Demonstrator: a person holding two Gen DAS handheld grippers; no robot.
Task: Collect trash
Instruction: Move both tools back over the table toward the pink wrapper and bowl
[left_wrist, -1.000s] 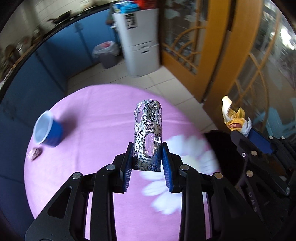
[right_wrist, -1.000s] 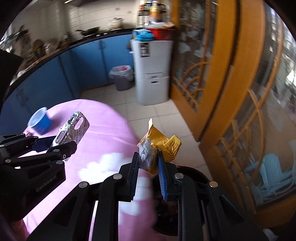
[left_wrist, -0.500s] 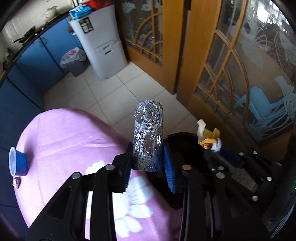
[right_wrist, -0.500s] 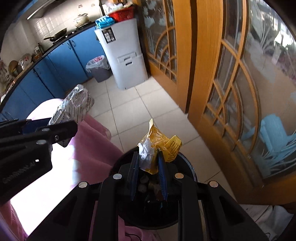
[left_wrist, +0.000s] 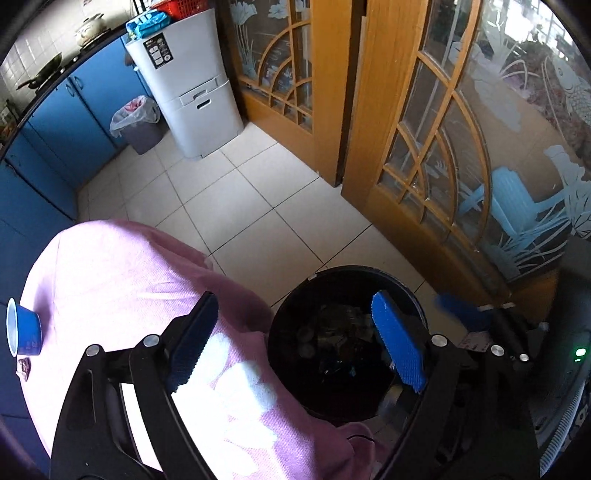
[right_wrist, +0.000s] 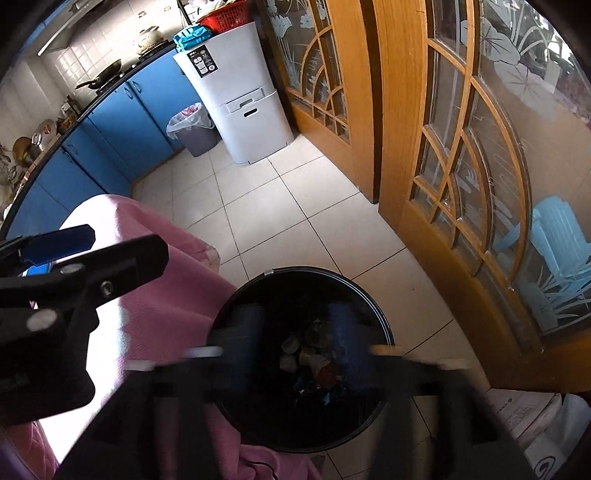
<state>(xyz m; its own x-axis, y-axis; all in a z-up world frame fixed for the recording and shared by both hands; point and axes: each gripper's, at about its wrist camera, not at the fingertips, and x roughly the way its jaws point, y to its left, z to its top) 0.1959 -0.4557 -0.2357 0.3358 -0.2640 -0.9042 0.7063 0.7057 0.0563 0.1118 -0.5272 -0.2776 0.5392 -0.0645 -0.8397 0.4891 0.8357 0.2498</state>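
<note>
Fingers of both grippers stand wide with nothing between them, having just been opening: the left gripper (left_wrist: 295, 339) and the right gripper (right_wrist: 297, 339), two in all, hang over one black bin (right_wrist: 384, 328) on the tiled floor. Several crumpled scraps of trash (right_wrist: 314, 360) lie inside it. One blue cup (left_wrist: 22, 326) and one small wrapper (left_wrist: 24, 367) lie on the pink tablecloth (left_wrist: 122, 273).

This is a kitchen in a home. Blue cupboards (right_wrist: 122, 122) run along the wall, with a pan (right_wrist: 107, 72) and a pot (right_wrist: 149, 37) on top. The floor (right_wrist: 280, 218) has pale tiles, and wooden glass doors (right_wrist: 454, 155) stand near a pink table (left_wrist: 110, 280).
</note>
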